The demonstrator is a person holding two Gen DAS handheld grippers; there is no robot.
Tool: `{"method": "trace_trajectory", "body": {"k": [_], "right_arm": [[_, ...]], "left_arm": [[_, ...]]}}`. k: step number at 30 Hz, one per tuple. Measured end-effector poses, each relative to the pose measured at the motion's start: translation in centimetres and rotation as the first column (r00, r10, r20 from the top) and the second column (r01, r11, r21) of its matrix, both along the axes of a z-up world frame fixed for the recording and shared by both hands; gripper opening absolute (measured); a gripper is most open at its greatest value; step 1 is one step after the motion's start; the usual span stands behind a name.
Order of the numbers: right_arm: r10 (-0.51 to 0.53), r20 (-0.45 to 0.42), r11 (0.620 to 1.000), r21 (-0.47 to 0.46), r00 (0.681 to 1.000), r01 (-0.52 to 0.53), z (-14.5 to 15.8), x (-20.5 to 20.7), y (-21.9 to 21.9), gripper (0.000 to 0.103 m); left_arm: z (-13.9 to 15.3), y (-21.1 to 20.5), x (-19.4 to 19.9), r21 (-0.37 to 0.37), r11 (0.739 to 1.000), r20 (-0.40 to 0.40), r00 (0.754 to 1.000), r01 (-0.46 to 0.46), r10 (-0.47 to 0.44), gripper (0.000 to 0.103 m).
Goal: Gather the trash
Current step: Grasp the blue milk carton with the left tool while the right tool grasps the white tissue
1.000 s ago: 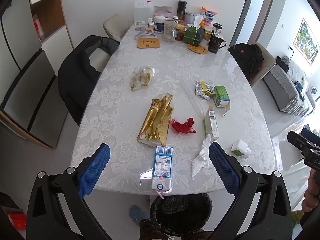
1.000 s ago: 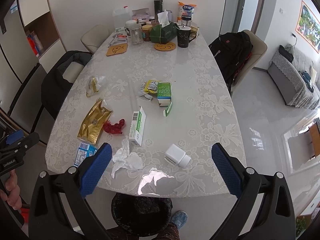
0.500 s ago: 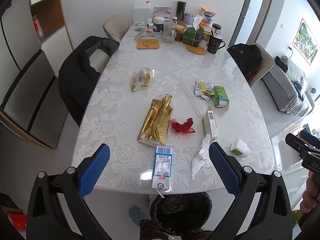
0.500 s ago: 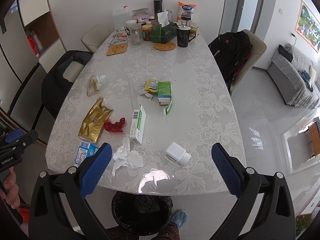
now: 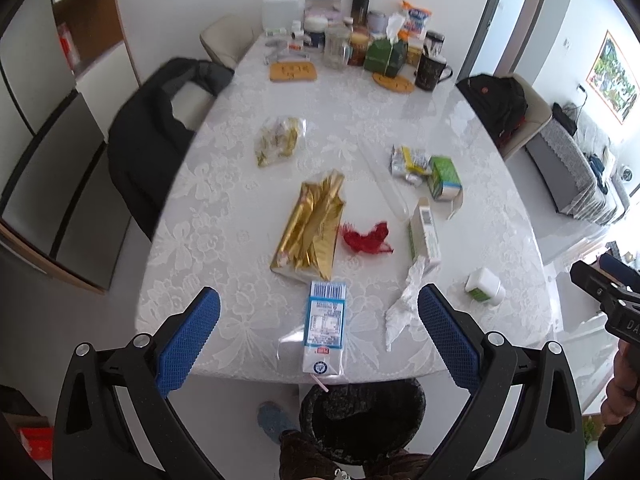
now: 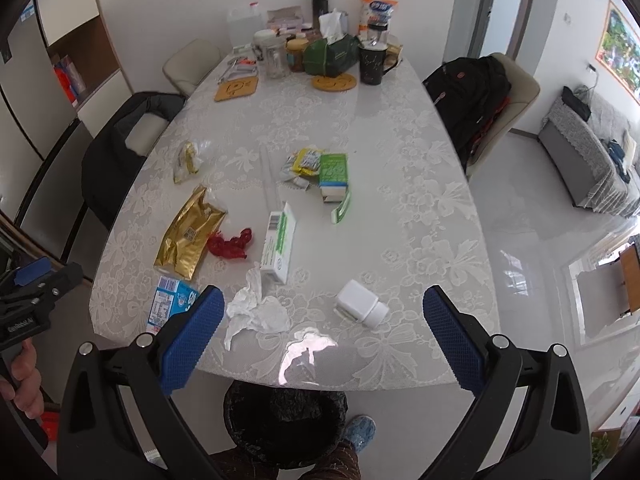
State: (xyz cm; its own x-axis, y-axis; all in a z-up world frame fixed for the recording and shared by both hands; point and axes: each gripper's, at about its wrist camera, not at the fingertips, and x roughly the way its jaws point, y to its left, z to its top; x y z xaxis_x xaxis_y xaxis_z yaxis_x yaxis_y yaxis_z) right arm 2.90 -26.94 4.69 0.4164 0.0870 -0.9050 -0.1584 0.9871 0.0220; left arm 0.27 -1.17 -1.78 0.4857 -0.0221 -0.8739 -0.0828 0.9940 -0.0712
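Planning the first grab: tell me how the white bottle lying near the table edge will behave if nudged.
The white bottle lies on its side, so it may roll. It looks like small plastic, probably light. It sits near the table edge, so a push could send it off.

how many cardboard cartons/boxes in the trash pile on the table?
3: blue milk carton at the near edge, long white-green box beside the crumpled tissue, open green box mid-table. Others could be hidden in the far clutter.
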Motion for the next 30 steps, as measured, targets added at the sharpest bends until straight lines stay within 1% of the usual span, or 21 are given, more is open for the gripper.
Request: {"method": "trace_trajectory", "body": {"k": [6, 12, 15, 20, 25, 30], "right_arm": [[0.072, -0.08, 0.997, -0.012, 0.994, -0.073, -4.1, 0.6, 3.0, 0.095], [0.138, -0.164, 0.99, 0.008, 0.977, -0.138, -9.1, 0.7, 5.9, 0.092], [0.147, -0.213, 0.989, 0.035, 0.966, -0.143, -11.8, 1.1, 6.8, 0.088], [0.127, -0.278, 0.992, 0.04, 0.952, -0.12, -15.8, 2.5, 7.5, 0.08], [0.105, -0.328, 0.994, 0.068, 0.939, -0.087, -17.8, 3.5, 7.6, 0.075], [0.106, -0.355, 0.994, 0.077, 0.929, -0.084, -19.1, 4.3, 8.3, 0.066]], "left_arm": [[-4.3, -0.4, 0.8, -0.008, 1.0, -0.087, 0.996, 0.023, -0.024, 0.096], [-9.1, -0.7, 1.8, -0.003, 0.999, -0.171, 0.984, 0.052, -0.051, 0.094], [-11.3, -0.8, 2.3, -0.001, 0.998, -0.208, 0.977, 0.056, -0.055, 0.092], [-14.7, -0.4, 3.3, 0.002, 0.999, -0.266, 0.963, 0.047, -0.045, 0.087], [-16.4, -0.1, 4.0, 0.014, 0.999, -0.293, 0.955, 0.05, -0.044, 0.083], [-17.6, 0.5, 4.7, -0.026, 0.999, -0.331, 0.943, 0.027, -0.034, 0.075]]}}
